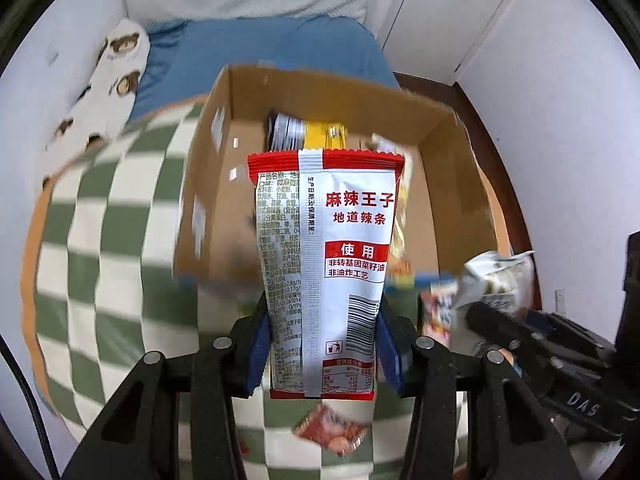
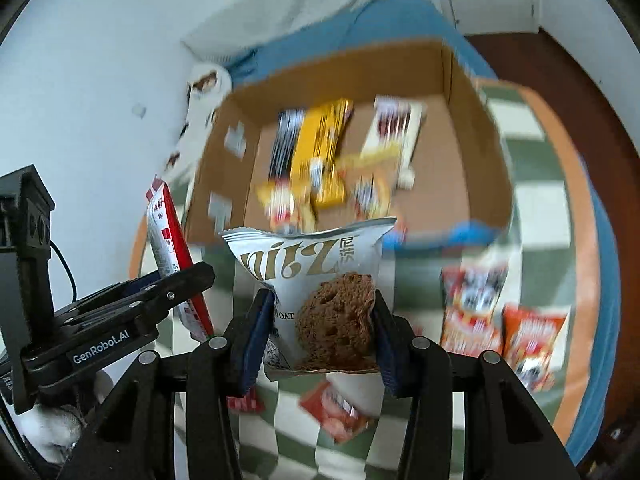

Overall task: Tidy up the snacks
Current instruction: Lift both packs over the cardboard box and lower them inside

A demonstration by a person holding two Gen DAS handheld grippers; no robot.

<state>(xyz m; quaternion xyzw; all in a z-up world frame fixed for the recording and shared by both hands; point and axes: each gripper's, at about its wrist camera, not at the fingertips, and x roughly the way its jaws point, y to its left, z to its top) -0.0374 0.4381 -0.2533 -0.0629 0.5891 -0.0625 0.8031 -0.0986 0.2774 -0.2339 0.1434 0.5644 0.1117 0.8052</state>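
A: Why does the cardboard box (image 1: 320, 128) sit open straight ahead of both tongs?

B: It's likely the collecting place; several packets already lie inside.

A: And the loose packets (image 2: 500, 320) on the checkered blanket (image 1: 112, 240)?

B: Probably still waiting, below and to the right of the right tongs.

A: What does each hold?

B: The left tongs (image 1: 324, 344) are closed on a red and white packet (image 1: 324, 248), gripped low so it stands up. The right tongs (image 2: 320, 332) pinch a silver biscuit bag (image 2: 320, 280) likewise.

Left wrist: close behind left gripper (image 1: 323, 344), facing box (image 1: 208, 184).
Right wrist: close behind right gripper (image 2: 322, 336), facing box (image 2: 476, 168).
Shared: box, checkered bed (image 1: 108, 216) (image 2: 532, 208).
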